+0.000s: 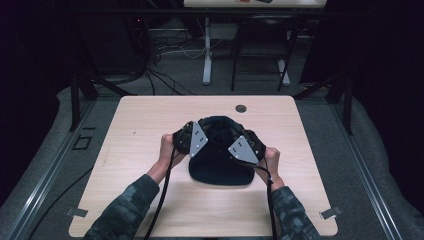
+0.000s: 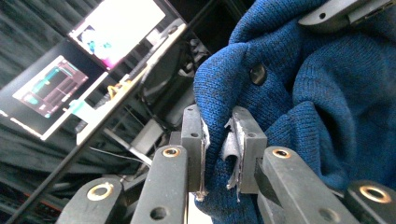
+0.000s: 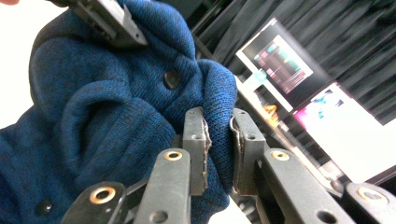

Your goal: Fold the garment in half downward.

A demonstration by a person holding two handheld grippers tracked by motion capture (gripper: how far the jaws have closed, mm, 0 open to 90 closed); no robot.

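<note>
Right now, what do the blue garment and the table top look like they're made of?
Blue garment: knitted fabric, likely wool or acrylic; fine ribbed stitches, soft matte folds and dark round buttons. Both grippers pinch its folds. Table top: pale wood-look board, probably laminate; smooth, with faint grain and rounded corners.

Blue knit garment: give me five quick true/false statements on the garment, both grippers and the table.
1. The left gripper is shut on a fold of the blue knit garment. True.
2. The right gripper hangs open, clear of the fabric. False: its jaws pinch a fold of the knit.
3. The garment has dark buttons. True.
4. The garment is red and woven. False: it is blue and knitted.
5. In the high view the garment sits at the far left corner of the wooden table. False: it is near the table's middle, between the two hands.
</note>
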